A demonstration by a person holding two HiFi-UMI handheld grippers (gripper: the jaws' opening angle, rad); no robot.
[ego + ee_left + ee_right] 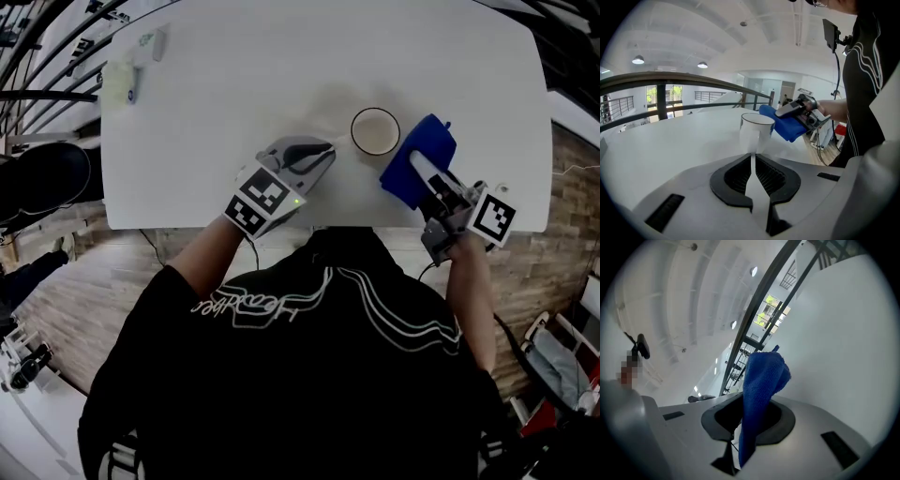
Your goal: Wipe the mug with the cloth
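A white mug [375,131] stands upright on the white table [234,84], right of the middle. My left gripper [328,152] reaches it from the left. In the left gripper view the mug [757,129] is just beyond the jaw tips, and a thin white strip, which looks like its handle, is pinched in the left gripper [753,157]. My right gripper [417,161] hovers just right of the mug, shut on a blue cloth [422,155]. In the right gripper view the cloth [761,380] sticks out past the jaws and hides their tips.
Two small pale objects [122,84] [155,42] lie at the table's far left corner. The table's near edge [187,223] runs just in front of both grippers. Black railings [37,56] stand beyond the table's left side.
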